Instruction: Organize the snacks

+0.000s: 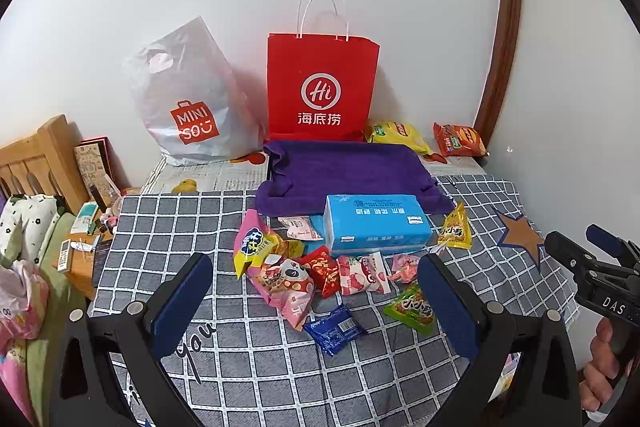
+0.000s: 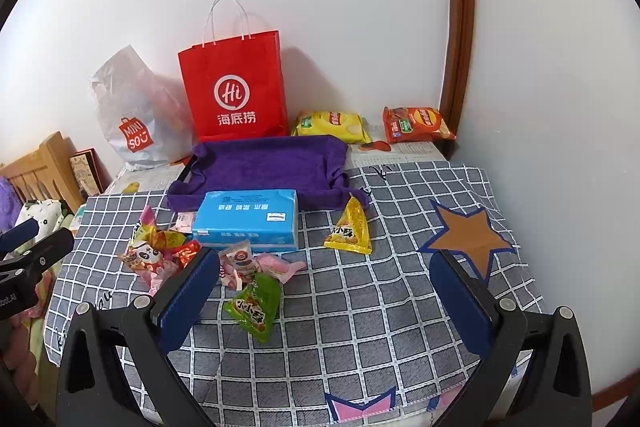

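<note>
Several small snack packets [image 1: 320, 275] lie scattered on the checked tablecloth [image 1: 256, 359], among them a green packet [image 2: 256, 307], a dark blue packet [image 1: 335, 329] and a yellow triangular packet [image 2: 350, 233]. A purple fabric tray [image 1: 344, 171] sits behind a blue tissue box [image 1: 374, 223]. A yellow chip bag [image 2: 332, 125] and an orange chip bag [image 2: 416, 125] lie at the back right. My left gripper [image 1: 314, 299] hovers open over the snack pile. My right gripper [image 2: 326, 291] is open above the cloth, right of the green packet, holding nothing.
A red paper bag [image 1: 322, 91] and a grey plastic bag [image 1: 188, 107] stand against the wall. A wooden headboard [image 1: 36, 159] and a cluttered bedside stand [image 1: 84, 247] are left of the table. A brown door frame [image 2: 460, 15] rises at the right. A hand [image 1: 608, 367] holds the right gripper.
</note>
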Demonstrator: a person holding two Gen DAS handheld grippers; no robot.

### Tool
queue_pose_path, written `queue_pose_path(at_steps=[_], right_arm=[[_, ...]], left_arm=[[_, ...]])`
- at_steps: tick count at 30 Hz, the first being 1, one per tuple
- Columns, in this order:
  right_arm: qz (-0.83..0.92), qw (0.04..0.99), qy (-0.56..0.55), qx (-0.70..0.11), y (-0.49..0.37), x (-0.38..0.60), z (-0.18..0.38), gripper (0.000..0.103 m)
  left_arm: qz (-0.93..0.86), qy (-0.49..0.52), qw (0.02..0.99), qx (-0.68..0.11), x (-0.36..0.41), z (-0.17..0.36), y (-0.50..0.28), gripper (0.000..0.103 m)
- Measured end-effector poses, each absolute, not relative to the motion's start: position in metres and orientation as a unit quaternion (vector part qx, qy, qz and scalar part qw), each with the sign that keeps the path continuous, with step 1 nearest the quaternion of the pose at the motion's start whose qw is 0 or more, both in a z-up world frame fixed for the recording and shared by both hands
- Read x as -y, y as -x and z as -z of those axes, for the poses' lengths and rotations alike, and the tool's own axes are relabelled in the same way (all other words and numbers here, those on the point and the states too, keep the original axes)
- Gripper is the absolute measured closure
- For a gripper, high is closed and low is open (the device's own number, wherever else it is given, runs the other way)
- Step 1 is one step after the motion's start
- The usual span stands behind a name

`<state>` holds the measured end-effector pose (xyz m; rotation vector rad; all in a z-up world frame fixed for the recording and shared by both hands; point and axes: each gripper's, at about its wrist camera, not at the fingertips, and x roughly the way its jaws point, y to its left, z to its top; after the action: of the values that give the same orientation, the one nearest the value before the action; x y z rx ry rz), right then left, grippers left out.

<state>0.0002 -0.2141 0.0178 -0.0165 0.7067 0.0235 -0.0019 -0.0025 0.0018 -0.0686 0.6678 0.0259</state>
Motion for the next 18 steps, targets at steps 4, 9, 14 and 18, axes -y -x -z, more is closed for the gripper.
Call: queue_pose_path(at_steps=[4, 9, 14, 18], right_arm=[[-0.013, 0.939, 0.008, -0.344, 0.0016, 0.2143, -0.0190, 0.000], [-0.014, 0.939, 0.006, -0.343, 0.0015, 0.2143, -0.0190, 0.000], [-0.014, 0.939, 0.006, -0.343, 0.0014, 0.2144, -0.0187, 0.000], [-0.014, 0.939, 0.005, -0.342, 0.0022, 0.2142, -0.0184, 0.000]], left_arm=[[-0.012, 0.033, 0.944, -0.328, 0.0025, -0.0021, 0.0015, 0.001], [-0.014, 0.033, 0.944, -0.327, 0.0007, -0.0043, 0.0019, 0.001], [-0.015, 0.033, 0.944, -0.327, -0.0016, -0.0064, 0.0012, 0.001], [-0.015, 0.033, 0.945, -0.326, -0.0027, -0.0068, 0.0015, 0.001]])
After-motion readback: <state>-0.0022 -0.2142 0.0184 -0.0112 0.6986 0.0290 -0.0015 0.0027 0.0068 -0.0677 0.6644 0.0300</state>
